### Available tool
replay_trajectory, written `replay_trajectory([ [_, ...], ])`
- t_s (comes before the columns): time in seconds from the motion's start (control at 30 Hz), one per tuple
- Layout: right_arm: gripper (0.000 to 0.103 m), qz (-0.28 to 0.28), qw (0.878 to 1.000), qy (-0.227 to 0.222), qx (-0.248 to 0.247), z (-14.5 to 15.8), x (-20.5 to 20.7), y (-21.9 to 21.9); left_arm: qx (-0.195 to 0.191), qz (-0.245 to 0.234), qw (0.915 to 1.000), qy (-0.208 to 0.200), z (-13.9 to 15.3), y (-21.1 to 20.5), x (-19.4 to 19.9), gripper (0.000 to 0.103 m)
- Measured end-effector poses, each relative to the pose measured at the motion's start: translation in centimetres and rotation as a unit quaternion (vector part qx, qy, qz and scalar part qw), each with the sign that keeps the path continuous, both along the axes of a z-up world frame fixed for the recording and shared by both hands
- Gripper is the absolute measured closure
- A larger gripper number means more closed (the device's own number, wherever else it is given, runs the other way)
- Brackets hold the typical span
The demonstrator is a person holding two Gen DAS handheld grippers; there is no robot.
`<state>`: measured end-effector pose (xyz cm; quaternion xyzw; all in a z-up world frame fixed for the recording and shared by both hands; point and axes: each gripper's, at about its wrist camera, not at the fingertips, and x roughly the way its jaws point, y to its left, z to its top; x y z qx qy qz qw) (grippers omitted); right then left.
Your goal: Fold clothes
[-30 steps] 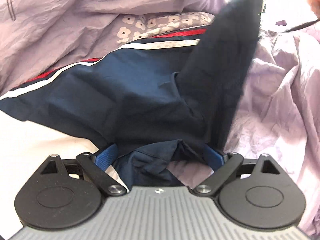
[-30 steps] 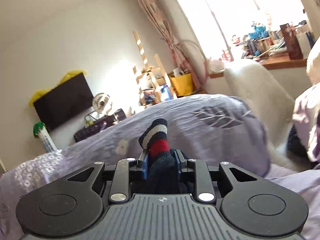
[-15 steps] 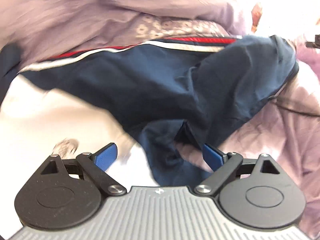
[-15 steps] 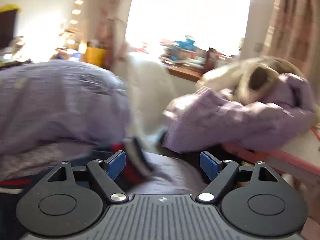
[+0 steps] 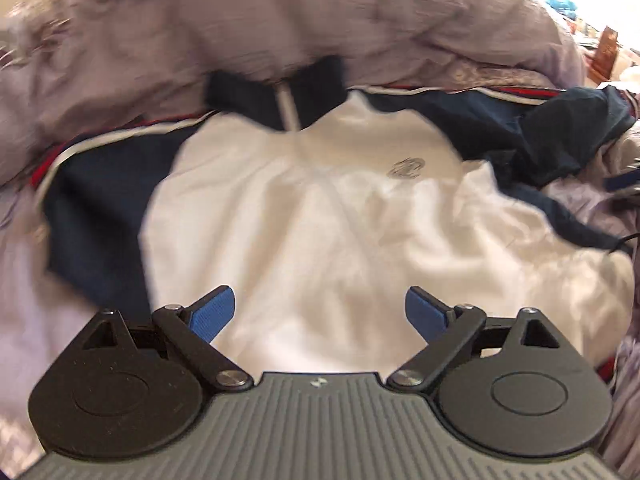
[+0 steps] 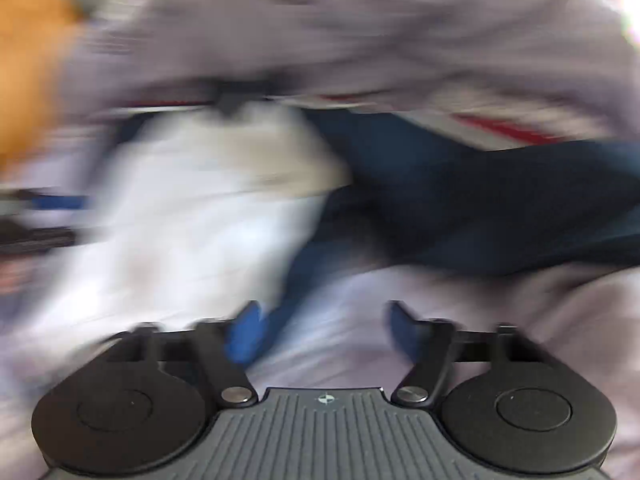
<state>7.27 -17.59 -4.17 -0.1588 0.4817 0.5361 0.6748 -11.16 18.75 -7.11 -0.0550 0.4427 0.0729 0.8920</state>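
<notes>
A rumpled lilac duvet (image 5: 280, 28) covered the bed and filled the far half of both wrist views, bunched into a high ridge that left only a strip of flat bedding in front to work on. On that strip lay the task's garment, a white and navy jacket (image 5: 320, 208), spread front-up with its dark collar (image 5: 276, 88) pushed against the ridge, probably so that the whole body could be seen and squared before any fold. Its navy sleeves ran out to either side along red and white stripes (image 5: 516, 94); the one on the right of the left wrist view, the crumpled sleeve (image 5: 568, 136), lay heaped on itself rather than flat.

The left tongs (image 5: 318, 314) hovered over the white chest panel with their blue pads (image 5: 212, 316) spread wide and nothing between them (a small grey crest (image 5: 406, 168) showed beyond them).

The right wrist view was badly smeared by motion. There the right tongs (image 6: 324, 332) pointed down at bare bedding just beside a navy edge of the jacket; their jaws were opening, and no cloth sat between them.

With both pairs of tongs released and the jacket lying loose, my reading is that this was a pause between grips: the heaped sleeve likely needed straightening next, and its slippery-looking fabric could slide or bunch when pinched.
</notes>
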Motion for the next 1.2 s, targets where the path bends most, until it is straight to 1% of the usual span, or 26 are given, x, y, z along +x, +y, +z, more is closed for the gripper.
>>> replay_trajectory([
  [0.03, 0.015, 0.034, 0.999, 0.036, -0.003, 0.1, -0.8, -0.2, 0.003, 0.013, 0.9999, 0.004, 0.0, 0.8, -1.2, 0.010],
  [0.1, 0.015, 0.077, 0.995, 0.059, -0.037, -1.0, -2.5, 0.4, -0.001, 0.045, 0.9989, 0.012, -0.5, 2.0, -2.7, 0.010],
  [0.17, 0.015, 0.100, 0.991, 0.061, -0.067, -2.7, -4.1, 1.4, -0.012, 0.072, 0.9972, 0.015, -0.8, 2.7, -3.7, 0.010],
  [0.2, 0.016, 0.102, 0.990, 0.061, -0.075, -3.7, -4.8, 2.1, -0.017, 0.082, 0.9964, 0.013, -0.8, 2.9, -4.2, 0.010],
  [0.27, 0.016, 0.090, 0.992, 0.062, -0.069, -5.5, -5.5, 3.1, -0.019, 0.092, 0.9955, 0.006, -0.9, 3.0, -5.1, 0.010],
  [0.3, 0.016, 0.072, 0.993, 0.069, -0.062, -6.1, -5.4, 3.5, -0.017, 0.098, 0.9950, 0.008, -1.1, 3.0, -5.3, 0.010],
  [0.37, 0.016, 0.041, 0.993, 0.093, -0.065, -7.3, -4.6, 4.1, -0.013, 0.109, 0.9937, 0.019, -1.6, 3.2, -5.7, 0.010],
  [0.4, 0.016, 0.044, 0.992, 0.097, -0.068, -7.3, -4.3, 4.0, -0.014, 0.116, 0.9929, 0.024, -2.0, 3.4, -5.9, 0.010],
  [0.5, 0.016, 0.062, 0.992, 0.088, -0.070, -5.8, -2.9, 2.6, -0.032, 0.131, 0.9905, 0.028, -2.5, 4.1, -6.1, 0.010],
  [0.57, 0.016, 0.044, 0.992, 0.102, -0.060, -4.0, -1.5, 0.6, -0.041, 0.137, 0.9894, 0.025, -2.7, 4.5, -6.1, 0.010],
  [0.6, 0.016, 0.031, 0.991, 0.118, -0.047, -2.9, -0.7, -0.6, -0.043, 0.137, 0.9892, 0.026, -2.7, 4.6, -6.1, 0.010],
  [0.67, 0.014, -0.010, 0.985, 0.175, 0.007, -0.5, 1.2, -3.9, -0.043, 0.135, 0.9896, 0.028, -2.9, 4.5, -6.1, 0.010],
  [0.7, 0.013, -0.028, 0.982, 0.185, 0.038, 0.7, 2.0, -5.5, -0.041, 0.132, 0.9900, 0.026, -2.9, 4.3, -6.1, 0.010],
  [0.73, 0.011, -0.042, 0.979, 0.187, 0.072, 2.0, 2.7, -6.8, -0.040, 0.129, 0.9905, 0.024, -2.9, 4.2, -6.2, 0.010],
  [0.8, 0.006, -0.065, 0.971, 0.187, 0.132, 4.3, 4.0, -9.0, -0.038, 0.126, 0.9912, 0.020, -2.9, 4.0, -6.3, 0.010],
  [0.83, 0.001, -0.082, 0.970, 0.176, 0.145, 4.9, 4.4, -9.5, -0.037, 0.125, 0.9913, 0.020, -2.9, 4.0, -6.3, 0.010],
  [0.9, 0.000, -0.129, 0.976, 0.123, 0.124, 5.4, 5.1, -9.0, -0.037, 0.125, 0.9913, 0.020, -2.9, 4.0, -6.3, 0.010],
  [0.93, 0.000, -0.152, 0.977, 0.097, 0.113, 5.7, 5.4, -8.7, -0.037, 0.125, 0.9912, 0.022, -3.0, 4.0, -6.2, 0.010],
  [0.97, 0.002, -0.156, 0.980, 0.075, 0.098, 5.3, 5.2, -7.9, -0.036, 0.125, 0.9912, 0.024, -3.1, 4.0, -6.2, 0.010],
  [1.03, 0.016, -0.105, 0.992, 0.044, 0.053, 2.9, 3.4, -4.7, -0.032, 0.126, 0.9911, 0.029, -3.3, 4.0, -6.1, 0.010],
  [1.1, 0.023, -0.052, 0.999, 0.013, 0.007, 0.5, 1.5, -1.5, -0.026, 0.125, 0.9913, 0.033, -3.5, 3.8, -6.0, 0.010],
  [1.13, 0.023, -0.034, 0.999, 0.009, -0.008, -0.7, 0.7, -0.1, -0.023, 0.124, 0.9914, 0.035, -3.6, 3.7, -6.0, 0.010],
  [1.2, 0.023, -0.019, 0.999, 0.038, -0.020, -2.9, 0.1, 1.5, -0.016, 0.123, 0.9913, 0.043, -3.9, 3.6, -5.8, 0.010],
])
